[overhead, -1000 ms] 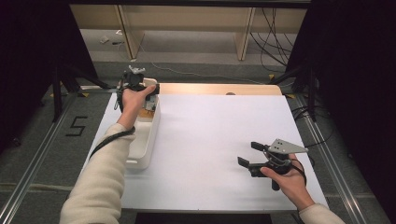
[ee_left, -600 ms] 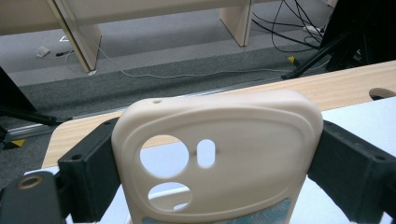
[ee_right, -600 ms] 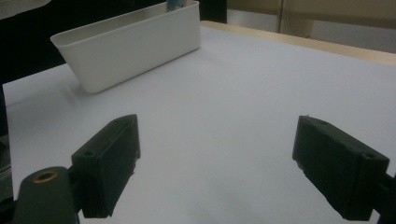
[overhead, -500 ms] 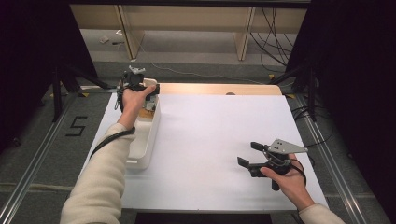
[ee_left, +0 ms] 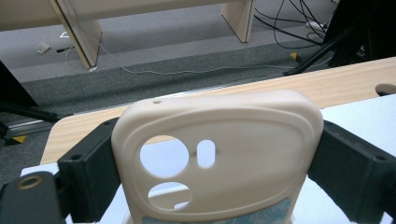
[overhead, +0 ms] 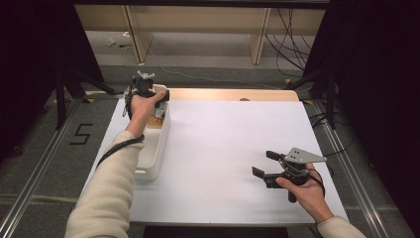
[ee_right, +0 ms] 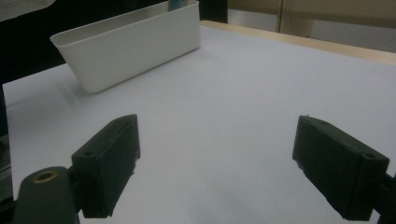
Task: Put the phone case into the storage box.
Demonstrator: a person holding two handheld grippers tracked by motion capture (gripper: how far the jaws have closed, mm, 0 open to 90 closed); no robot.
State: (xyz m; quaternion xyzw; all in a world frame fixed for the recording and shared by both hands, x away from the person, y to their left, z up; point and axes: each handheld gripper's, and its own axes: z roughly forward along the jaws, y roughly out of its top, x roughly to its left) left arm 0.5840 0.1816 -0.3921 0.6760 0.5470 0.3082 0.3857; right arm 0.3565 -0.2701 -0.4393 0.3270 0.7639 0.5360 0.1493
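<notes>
A cream phone case [ee_left: 219, 154] with camera cut-outs stands upright between the jaws of my left gripper [ee_left: 219, 196], which press on its two sides. In the high view, the left gripper [overhead: 148, 91] is held up over the far end of a white bin [overhead: 153, 148] at the table's left. Near the front right of the table, my right gripper [overhead: 263, 163] hovers low with its jaws wide apart. Between those jaws, the right gripper [ee_right: 215, 163] has nothing but white tabletop.
The long white bin [ee_right: 130, 46] lies lengthwise along the left side of the white table top [overhead: 233, 134]. A wooden strip [overhead: 223, 94] with a small hole runs along the far edge. Beyond it are floor, cables and bench legs.
</notes>
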